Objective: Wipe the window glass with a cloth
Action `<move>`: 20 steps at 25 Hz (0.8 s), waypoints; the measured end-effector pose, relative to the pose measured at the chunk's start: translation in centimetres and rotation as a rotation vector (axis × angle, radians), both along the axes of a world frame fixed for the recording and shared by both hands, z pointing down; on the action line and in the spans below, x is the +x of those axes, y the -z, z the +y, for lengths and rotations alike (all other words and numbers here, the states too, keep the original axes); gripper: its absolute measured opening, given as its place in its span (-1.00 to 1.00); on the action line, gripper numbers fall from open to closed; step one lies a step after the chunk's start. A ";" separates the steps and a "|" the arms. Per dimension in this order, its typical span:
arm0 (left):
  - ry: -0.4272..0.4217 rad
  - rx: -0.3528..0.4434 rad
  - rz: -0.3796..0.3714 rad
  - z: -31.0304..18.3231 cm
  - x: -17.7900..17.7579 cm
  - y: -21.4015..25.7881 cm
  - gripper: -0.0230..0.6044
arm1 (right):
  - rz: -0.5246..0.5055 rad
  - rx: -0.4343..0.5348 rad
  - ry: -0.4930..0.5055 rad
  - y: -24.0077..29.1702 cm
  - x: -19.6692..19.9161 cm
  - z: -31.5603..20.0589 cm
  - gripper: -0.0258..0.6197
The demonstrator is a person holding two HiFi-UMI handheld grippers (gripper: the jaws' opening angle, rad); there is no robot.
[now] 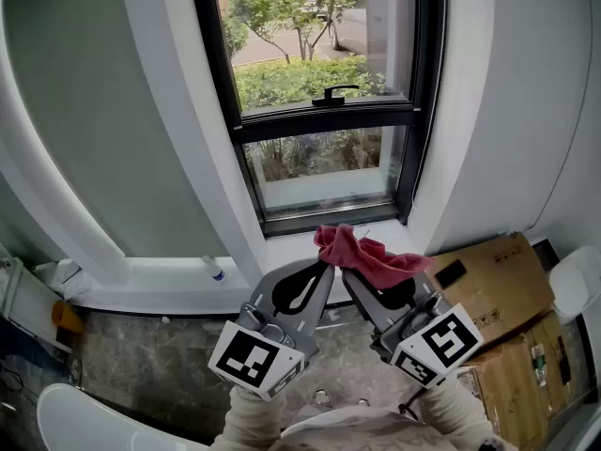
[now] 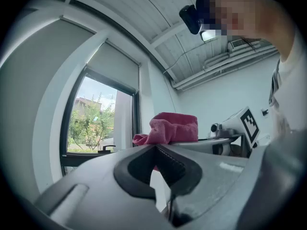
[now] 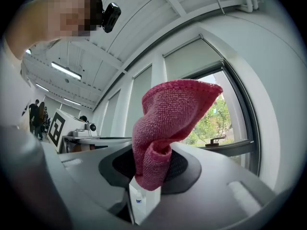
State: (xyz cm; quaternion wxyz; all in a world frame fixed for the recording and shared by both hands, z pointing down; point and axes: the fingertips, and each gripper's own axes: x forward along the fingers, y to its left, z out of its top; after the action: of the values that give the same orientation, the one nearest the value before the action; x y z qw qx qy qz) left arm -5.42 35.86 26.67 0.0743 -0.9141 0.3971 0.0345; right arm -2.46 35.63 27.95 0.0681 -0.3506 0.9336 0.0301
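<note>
A pink-red cloth [image 1: 362, 252] is bunched at the tips of my right gripper [image 1: 349, 275], which is shut on it. The cloth [image 3: 168, 123] stands up from the jaws in the right gripper view. My left gripper [image 1: 322, 271] is beside it with its jaws shut and nothing clearly between them. Its tips sit just under the cloth's left edge [image 2: 170, 127]; whether they touch is unclear. Both grippers are held low in front of the window. The lower window glass [image 1: 319, 163] is above and beyond them, and the upper pane [image 1: 300, 36] has a black handle [image 1: 333, 93].
A white sill [image 1: 169, 275] runs along the left with a small bottle [image 1: 214, 269] on it. Cardboard boxes [image 1: 488, 289] are stacked at the right. A white rounded object [image 1: 84, 421] is at the lower left over the stone floor [image 1: 150, 365].
</note>
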 end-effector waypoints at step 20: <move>0.004 0.020 0.018 -3.3 -5.5 -0.7 -0.93 | -0.007 0.003 -0.009 -0.4 -4.6 -3.2 -0.52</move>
State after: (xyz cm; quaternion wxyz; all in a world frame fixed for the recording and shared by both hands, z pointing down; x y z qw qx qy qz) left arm -10.91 32.56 27.40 0.0799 -0.9122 0.3993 0.0465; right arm -7.05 32.44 28.37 0.0716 -0.3549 0.9316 0.0305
